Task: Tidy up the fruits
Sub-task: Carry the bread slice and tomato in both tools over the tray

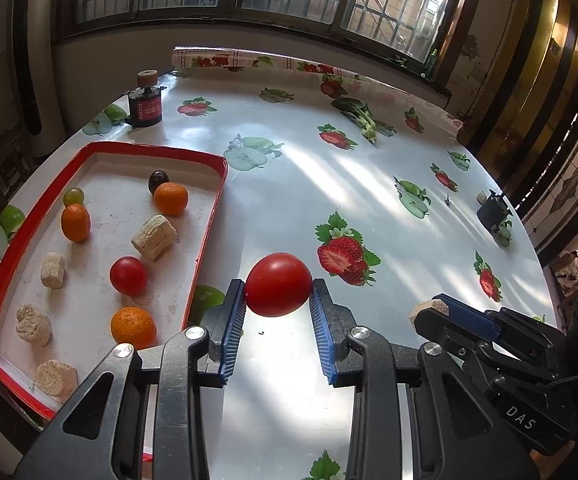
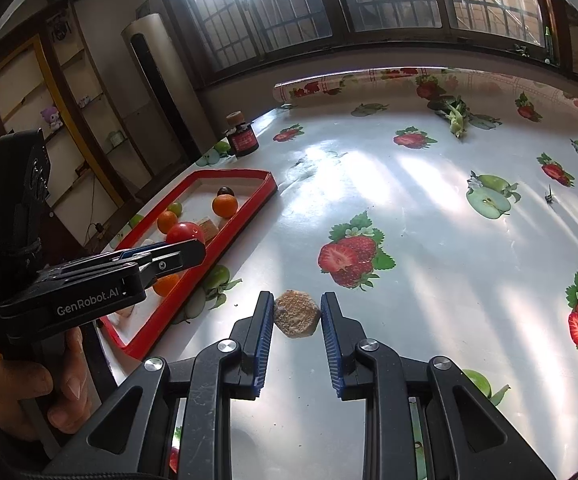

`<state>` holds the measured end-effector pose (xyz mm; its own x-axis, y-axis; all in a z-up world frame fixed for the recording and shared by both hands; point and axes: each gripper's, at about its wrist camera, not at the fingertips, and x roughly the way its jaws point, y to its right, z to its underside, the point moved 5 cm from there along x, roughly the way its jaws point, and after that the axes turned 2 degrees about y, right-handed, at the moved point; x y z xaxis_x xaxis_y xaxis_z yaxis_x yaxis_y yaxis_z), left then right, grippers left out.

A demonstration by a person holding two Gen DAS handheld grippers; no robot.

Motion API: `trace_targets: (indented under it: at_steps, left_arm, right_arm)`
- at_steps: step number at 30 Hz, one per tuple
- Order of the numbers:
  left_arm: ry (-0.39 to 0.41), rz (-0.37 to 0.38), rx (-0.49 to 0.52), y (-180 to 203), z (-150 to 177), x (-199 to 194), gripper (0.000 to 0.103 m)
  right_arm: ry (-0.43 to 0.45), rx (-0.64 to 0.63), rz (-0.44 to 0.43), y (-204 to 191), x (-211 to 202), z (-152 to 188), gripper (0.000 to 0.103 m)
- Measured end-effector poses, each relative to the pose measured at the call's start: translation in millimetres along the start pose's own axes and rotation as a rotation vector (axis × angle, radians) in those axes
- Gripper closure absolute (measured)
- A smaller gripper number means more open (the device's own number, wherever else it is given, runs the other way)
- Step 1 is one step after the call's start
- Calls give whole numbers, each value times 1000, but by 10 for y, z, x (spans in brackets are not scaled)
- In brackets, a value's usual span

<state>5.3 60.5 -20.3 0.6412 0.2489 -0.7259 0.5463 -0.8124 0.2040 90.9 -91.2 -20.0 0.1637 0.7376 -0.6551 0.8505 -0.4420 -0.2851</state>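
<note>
My left gripper point(image 1: 277, 295) is clenched on the red tomato point(image 1: 278, 284), my right gripper point(image 2: 297, 314) on a beige chunk point(image 2: 297, 314) (both clear of the table, I judge); I'd carry each over the red tray point(image 1: 209, 216) rim before releasing.

Wide bare surface point(image 1: 289, 184) through the middle and toward the far edge. Left edge taken by a red-rimmed tray point(image 1: 209, 216) crowded with fruit. Dark jar point(image 1: 145, 108) near far-left corner; greens point(image 1: 363, 118) by far edge.
</note>
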Motion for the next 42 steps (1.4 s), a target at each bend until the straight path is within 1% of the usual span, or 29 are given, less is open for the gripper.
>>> trace_targets:
  at_steps: [16, 21, 27, 33, 38, 42]
  left_arm:
    - [15, 17, 4, 18, 52, -134, 73]
    - [16, 8, 1, -41, 63, -174, 73]
    - [28, -26, -40, -319, 87, -295, 73]
    - [42, -76, -103, -715, 138, -400, 73]
    - [45, -118, -149, -1023, 197, -468, 73]
    - [42, -139, -174, -1190, 240, -477, 73]
  right_arm:
    - [19, -11, 11, -72, -106, 17, 78]
    - [19, -11, 8, -87, -112, 16, 78]
    - [11, -22, -8, -146, -44, -20, 78]
    - [4, -41, -34, -262, 70, -89, 78]
    - [5, -60, -53, -387, 176, -204, 79]
    - [9, -79, -73, -515, 280, -298, 79]
